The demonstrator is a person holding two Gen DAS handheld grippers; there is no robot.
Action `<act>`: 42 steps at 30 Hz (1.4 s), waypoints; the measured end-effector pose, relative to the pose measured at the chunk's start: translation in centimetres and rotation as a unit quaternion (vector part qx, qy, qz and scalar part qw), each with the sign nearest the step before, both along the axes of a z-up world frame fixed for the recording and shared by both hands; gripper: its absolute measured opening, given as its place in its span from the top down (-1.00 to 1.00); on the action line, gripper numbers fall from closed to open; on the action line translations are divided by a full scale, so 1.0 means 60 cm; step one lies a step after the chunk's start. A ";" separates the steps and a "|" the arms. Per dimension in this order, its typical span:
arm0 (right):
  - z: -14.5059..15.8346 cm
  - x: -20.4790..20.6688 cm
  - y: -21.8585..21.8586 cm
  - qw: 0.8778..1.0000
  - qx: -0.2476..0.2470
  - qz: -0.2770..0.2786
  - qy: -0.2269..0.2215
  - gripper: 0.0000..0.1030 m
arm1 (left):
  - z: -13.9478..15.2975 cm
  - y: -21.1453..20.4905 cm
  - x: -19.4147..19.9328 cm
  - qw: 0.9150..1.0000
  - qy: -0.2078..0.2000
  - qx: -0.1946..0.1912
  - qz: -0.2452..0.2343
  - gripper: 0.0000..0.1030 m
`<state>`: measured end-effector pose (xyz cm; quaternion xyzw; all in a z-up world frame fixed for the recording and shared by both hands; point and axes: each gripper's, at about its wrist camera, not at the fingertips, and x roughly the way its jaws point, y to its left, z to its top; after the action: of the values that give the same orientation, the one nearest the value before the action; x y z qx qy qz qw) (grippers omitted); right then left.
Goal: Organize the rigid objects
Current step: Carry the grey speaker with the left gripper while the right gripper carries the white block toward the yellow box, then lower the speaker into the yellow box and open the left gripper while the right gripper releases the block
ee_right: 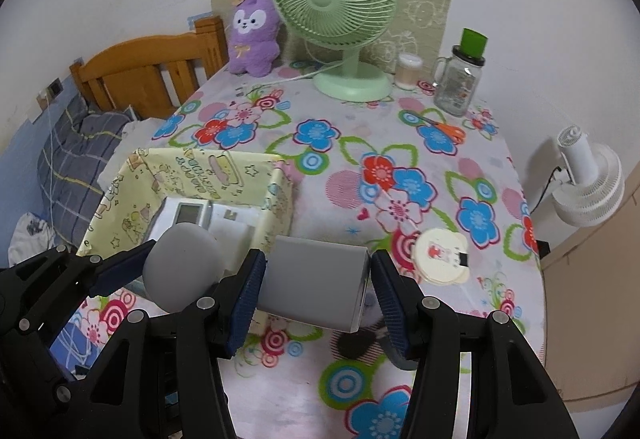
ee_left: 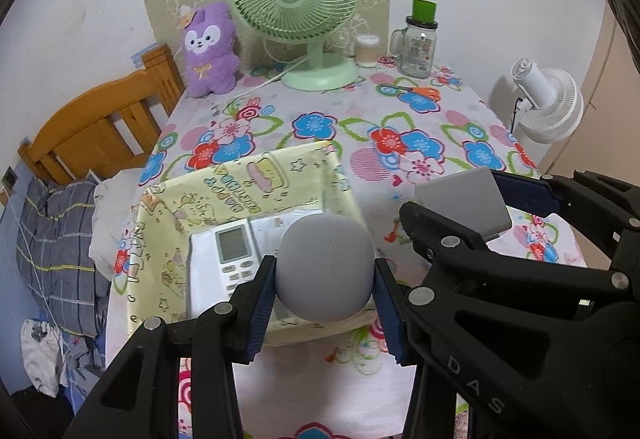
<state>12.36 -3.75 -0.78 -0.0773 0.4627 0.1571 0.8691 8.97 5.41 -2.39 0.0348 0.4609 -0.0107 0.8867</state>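
Observation:
My left gripper [ee_left: 325,303] is shut on a grey rounded object [ee_left: 325,266] and holds it above the near edge of a yellow patterned box [ee_left: 240,183]. The box holds a white remote with a screen [ee_left: 234,253]. My right gripper [ee_right: 318,291] is shut on a grey rectangular block [ee_right: 316,283] and holds it just right of the box [ee_right: 208,167], above the flowered tablecloth. The right gripper and its block [ee_left: 464,203] show at right in the left wrist view. The left gripper with the grey rounded object [ee_right: 180,267] shows at left in the right wrist view.
A green desk fan [ee_right: 340,15], a purple plush [ee_right: 252,35], a small jar [ee_right: 408,71], a glass jug with green lid [ee_right: 458,79] and orange scissors [ee_right: 448,129] stand at the back. A round cream disc [ee_right: 440,257] lies right of my right gripper. A bed is left of the table.

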 end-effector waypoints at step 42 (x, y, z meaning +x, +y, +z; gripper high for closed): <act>-0.110 0.087 0.177 0.996 -0.013 0.050 0.076 -0.13 | -0.098 0.158 0.080 0.996 0.084 0.001 0.035 0.04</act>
<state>17.57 6.89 -7.39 -0.0993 0.5248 0.1993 0.8216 13.77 14.88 -8.28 0.0187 0.5348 0.0183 0.8446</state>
